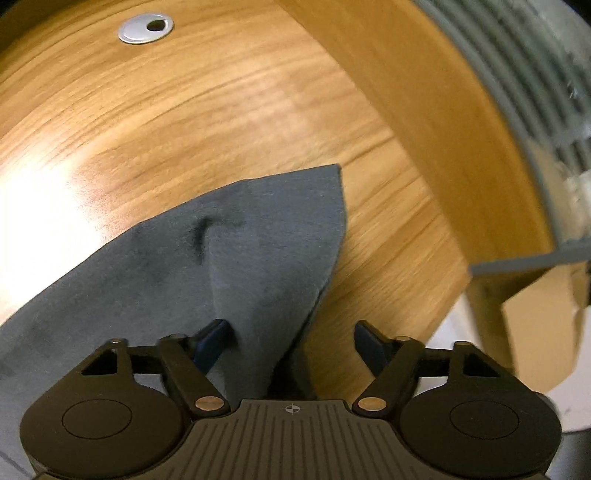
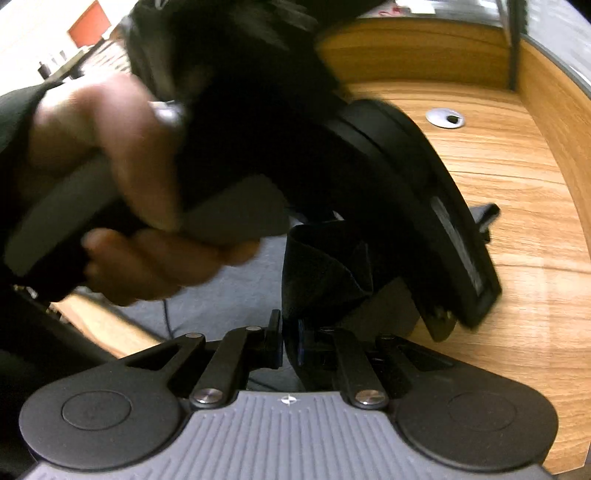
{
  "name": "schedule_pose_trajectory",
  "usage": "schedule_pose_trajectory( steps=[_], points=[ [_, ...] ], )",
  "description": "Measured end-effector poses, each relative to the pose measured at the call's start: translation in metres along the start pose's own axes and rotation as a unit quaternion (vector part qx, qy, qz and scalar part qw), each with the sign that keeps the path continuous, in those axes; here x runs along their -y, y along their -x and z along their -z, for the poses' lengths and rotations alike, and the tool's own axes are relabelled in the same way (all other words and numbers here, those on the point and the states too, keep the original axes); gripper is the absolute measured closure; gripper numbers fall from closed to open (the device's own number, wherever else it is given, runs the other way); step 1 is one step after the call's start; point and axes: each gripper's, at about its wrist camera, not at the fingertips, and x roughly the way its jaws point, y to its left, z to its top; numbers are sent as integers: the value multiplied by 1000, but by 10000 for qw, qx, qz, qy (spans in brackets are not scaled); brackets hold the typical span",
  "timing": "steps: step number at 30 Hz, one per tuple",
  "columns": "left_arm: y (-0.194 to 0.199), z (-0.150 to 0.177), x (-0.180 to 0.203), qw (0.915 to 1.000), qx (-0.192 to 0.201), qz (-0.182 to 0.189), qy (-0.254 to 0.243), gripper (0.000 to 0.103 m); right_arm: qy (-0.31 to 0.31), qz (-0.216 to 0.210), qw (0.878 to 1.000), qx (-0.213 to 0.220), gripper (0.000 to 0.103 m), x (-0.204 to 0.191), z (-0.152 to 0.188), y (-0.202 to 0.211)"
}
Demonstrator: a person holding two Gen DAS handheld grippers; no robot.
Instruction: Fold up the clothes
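While the right gripper (image 2: 290, 341) fingers are clenched on a raised fold of the soft grey-blue cloth (image 1: 236, 258), apparently to carry it over, the left gripper (image 1: 295, 339) fingers stand released above that cloth, which lies on the wood-grain table (image 1: 221, 110).

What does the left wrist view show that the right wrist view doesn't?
Only the left wrist view shows the left gripper with jaws open, grey cloth draped between them, and a slatted grey panel. Only the right wrist view shows the right gripper shut on a dark fold, plus the hand holding the other gripper. Both show the wooden desk and its metal grommet.
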Motion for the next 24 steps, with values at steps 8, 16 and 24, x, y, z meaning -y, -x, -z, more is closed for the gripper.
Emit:
schedule_pose_trajectory(
  steps=[8, 16, 24],
  points=[
    [12, 20, -15, 9980, 546, -198, 234, 98, 99, -357, 9989, -299, 85, 6, 0, 7],
    [41, 58, -73, 9873, 1004, -235, 1210, 98, -310, -555, 9973, -371, 16, 36, -7, 40],
    [95, 132, -142, 9566, 1564, -601, 2384, 98, -349, -311, 9953, -845, 12, 63, -19, 21]
  ],
)
